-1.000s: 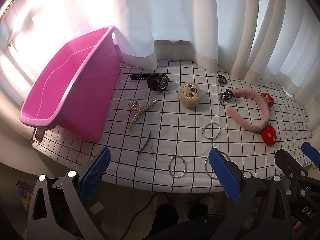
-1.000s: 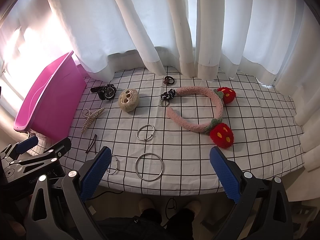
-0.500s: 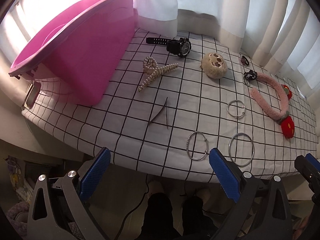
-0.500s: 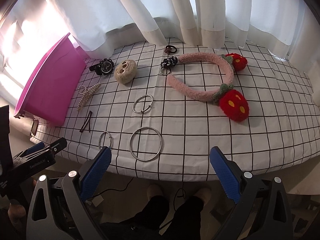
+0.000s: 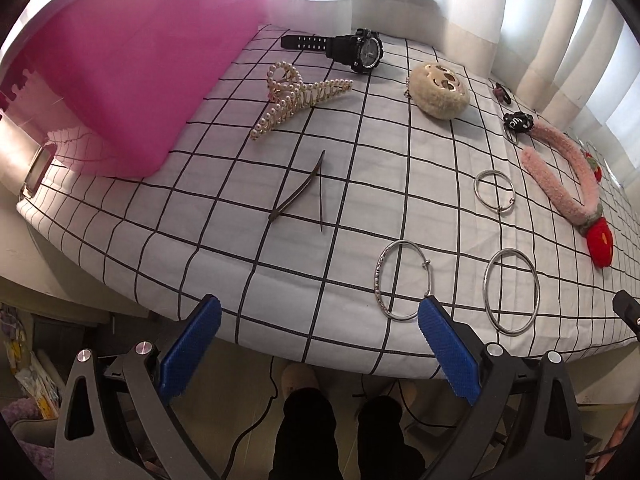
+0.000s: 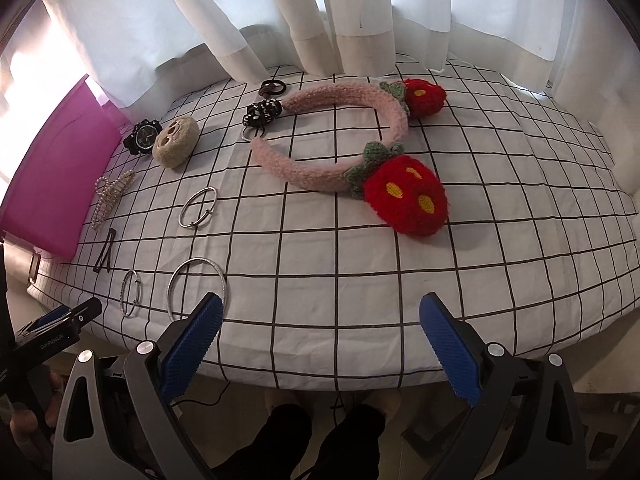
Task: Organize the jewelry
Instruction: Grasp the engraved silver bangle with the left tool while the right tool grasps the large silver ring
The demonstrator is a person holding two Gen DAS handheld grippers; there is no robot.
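Note:
Jewelry lies on a checked cloth. A pink bin stands at the left. Near it are a pearl hair claw, a black watch, dark hair pins and a beige plush clip. Three silver bangles lie near the front. A pink strawberry headband lies to the right. My left gripper is open at the table's front edge, in front of the pins. My right gripper is open at the front edge, in front of the headband.
A black keyring charm and a dark hair tie lie at the back by the white curtains. The person's legs stand below the table edge. The other gripper shows at the lower left of the right wrist view.
Both grippers have moved forward and lower toward the table's front edge. The objects on the cloth have not moved.

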